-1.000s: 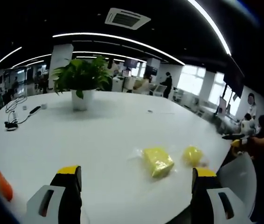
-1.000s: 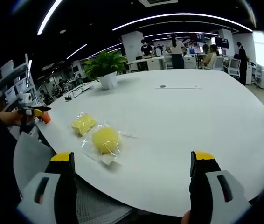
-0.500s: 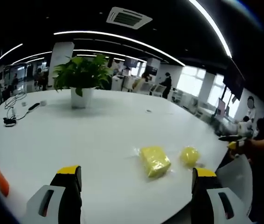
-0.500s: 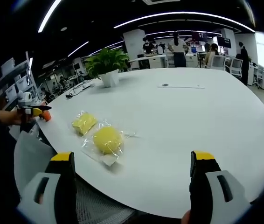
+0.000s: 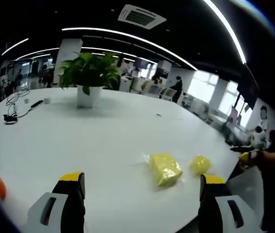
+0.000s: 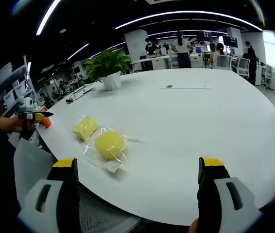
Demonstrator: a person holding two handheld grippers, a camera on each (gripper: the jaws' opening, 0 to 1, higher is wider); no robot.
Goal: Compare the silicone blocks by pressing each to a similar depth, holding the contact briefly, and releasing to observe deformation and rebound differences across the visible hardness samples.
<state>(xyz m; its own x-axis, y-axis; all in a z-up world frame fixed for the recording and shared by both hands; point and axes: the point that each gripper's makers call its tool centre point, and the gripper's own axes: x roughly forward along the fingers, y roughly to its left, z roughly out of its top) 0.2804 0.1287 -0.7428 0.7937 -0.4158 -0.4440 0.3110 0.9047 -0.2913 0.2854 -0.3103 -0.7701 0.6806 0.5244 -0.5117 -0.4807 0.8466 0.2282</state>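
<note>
Counter: large white counter (image 5: 79, 141) in an open office, wide and mostly bare, so the samples can be reached from either side of its near edge.
Plant: leafy green plant in a white pot (image 5: 90, 77), standing upright toward the far side of the counter, well apart from the samples.
Cables: dark cables and small devices (image 5: 16, 109) at the far left part of the counter, away from the work.
Left gripper: left gripper (image 5: 140, 204), its jaws spread wide with nothing between them, hovering above the counter and short of the samples, as if lining up for a first press.
Right gripper: right gripper (image 6: 137, 194), jaws likewise spread wide and holding nothing, held off the near edge of the counter facing the samples.
Square block: yellow square silicone block (image 5: 165, 168) in a clear wrapper, lying flat near the counter's edge, just beside the round one.
Round block: yellow round silicone block (image 6: 110, 145), also in a clear wrapper, closest to the right gripper and lying flat.
Placement: the two blocks sit side by side, probably so each can be pressed in turn to a like depth.
Progress: neither block is touched yet; pressing looks not yet begun.
</note>
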